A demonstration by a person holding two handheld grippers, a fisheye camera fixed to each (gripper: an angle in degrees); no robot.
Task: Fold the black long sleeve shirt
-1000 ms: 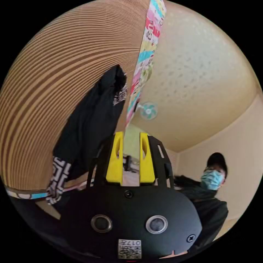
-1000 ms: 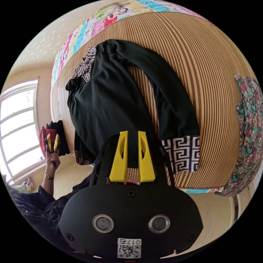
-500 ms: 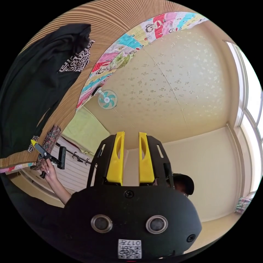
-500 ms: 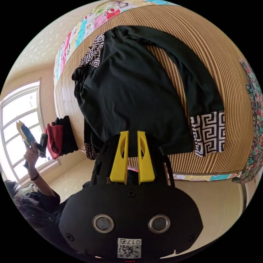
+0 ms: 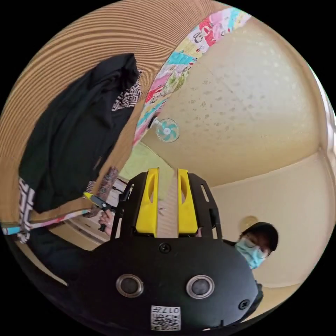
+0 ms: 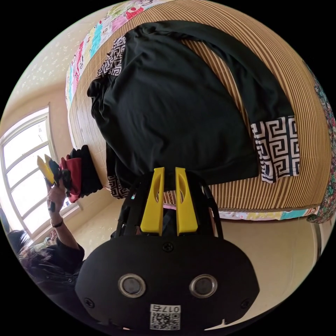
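Black shirt [image 6: 171,108] lies spread on the striped mat [image 6: 280,59]; both grippers held clear of it, gripping nothing.

I see the shirt flat on the mat, one long sleeve [image 6: 245,70] running out to a black-and-white patterned cuff [image 6: 278,148], another patterned patch [image 6: 113,61] at the far edge. My right gripper [image 6: 168,178] hovers at the near hem, jaws a narrow gap apart, no cloth between them. My left gripper [image 5: 167,178] points at the wall and ceiling, jaws likewise slightly parted and empty; it also shows raised by the window [image 6: 21,154], beside a red and black pile [image 6: 78,171]. A wall fan [image 5: 167,130] hangs beyond the mat. Floral fabric [image 6: 329,196] at the mat's edge, possibly a cushion.
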